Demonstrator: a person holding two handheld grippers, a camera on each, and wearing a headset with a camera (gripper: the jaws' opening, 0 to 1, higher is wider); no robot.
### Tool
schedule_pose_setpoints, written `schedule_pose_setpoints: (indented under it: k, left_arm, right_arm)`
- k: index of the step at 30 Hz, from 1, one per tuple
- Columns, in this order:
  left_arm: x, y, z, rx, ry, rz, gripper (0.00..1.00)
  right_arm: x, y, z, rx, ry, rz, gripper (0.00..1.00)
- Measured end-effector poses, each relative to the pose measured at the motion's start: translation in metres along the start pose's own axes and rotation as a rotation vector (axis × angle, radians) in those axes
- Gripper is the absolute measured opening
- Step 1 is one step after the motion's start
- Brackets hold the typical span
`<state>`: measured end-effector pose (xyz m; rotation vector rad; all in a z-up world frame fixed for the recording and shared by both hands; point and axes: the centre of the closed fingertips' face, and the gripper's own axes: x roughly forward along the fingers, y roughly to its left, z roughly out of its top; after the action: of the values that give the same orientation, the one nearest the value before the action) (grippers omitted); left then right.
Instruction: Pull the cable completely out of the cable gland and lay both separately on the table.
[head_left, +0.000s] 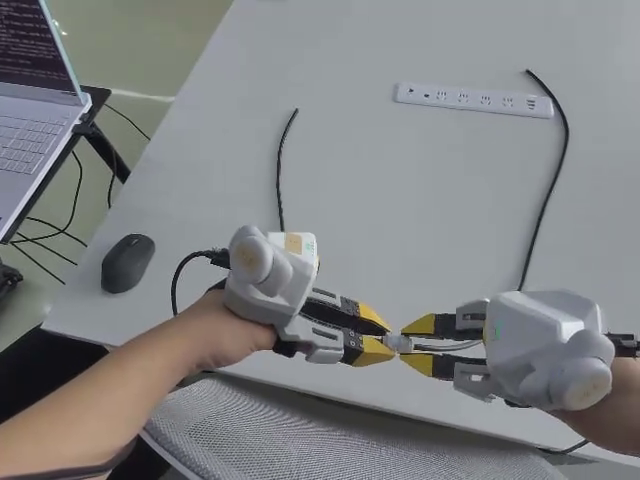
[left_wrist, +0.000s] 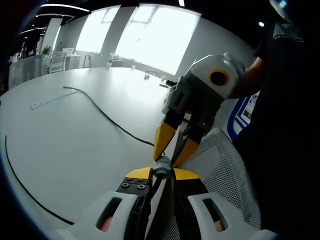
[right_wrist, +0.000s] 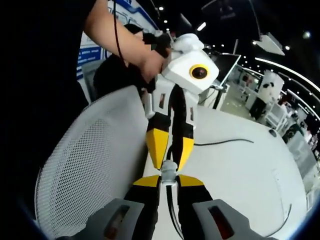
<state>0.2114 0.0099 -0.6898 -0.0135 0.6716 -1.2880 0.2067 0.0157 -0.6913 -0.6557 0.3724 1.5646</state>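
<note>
Cable gland (head_left: 398, 343) held in mid-air between both grippers, over the tabletop's (head_left: 400, 180) near edge.
Left gripper (head_left: 372, 341) fingers narrow, pinching it; right gripper (head_left: 424, 345) fingers narrow, seemingly on the cable (right_wrist: 172, 200) just behind. Best pull: straight apart along the axis, no twist, firm clamp.

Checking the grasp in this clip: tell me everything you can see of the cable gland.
The cable gland is a small, pale grey-white, plastic-looking piece with a rounded end, held off the table near its front edge. The left gripper and right gripper pinch it tip to tip from opposite ends. A thin cable seems to run back from it between the right gripper's jaws.
</note>
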Motion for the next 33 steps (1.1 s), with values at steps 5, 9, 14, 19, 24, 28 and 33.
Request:
schedule_pose_setpoints:
  k: [5,9,14,19,24,28,33]
  left_arm:
    - [0.002,0.001,0.001,0.015,0.001,0.0,0.15]
    - [0.002,0.001,0.003,0.027,0.003,-0.003,0.15]
    - [0.0,0.001,0.007,0.051,-0.004,-0.001,0.15]
    - [-0.002,-0.001,0.008,0.123,0.002,0.002,0.15]
    - [-0.001,-0.001,0.006,0.149,0.009,-0.003,0.15]
    - [-0.002,-0.002,0.006,0.157,0.01,-0.003,0.15]
    - [-0.003,-0.002,0.006,0.161,0.015,-0.004,0.15]
  right_arm:
    - [-0.001,-0.001,-0.002,0.138,-0.01,0.022,0.08]
    - [-0.003,-0.005,-0.003,0.244,-0.041,0.046,0.17]
    - [-0.012,-0.01,-0.006,0.495,-0.09,0.137,0.22]
    - [-0.017,-0.021,-0.004,0.765,-0.173,0.234,0.19]
    - [-0.014,-0.012,0.004,0.852,-0.207,0.362,0.19]
    - [-0.009,-0.007,0.005,0.877,-0.205,0.408,0.18]
    - [-0.006,0.004,0.006,0.873,-0.18,0.464,0.15]
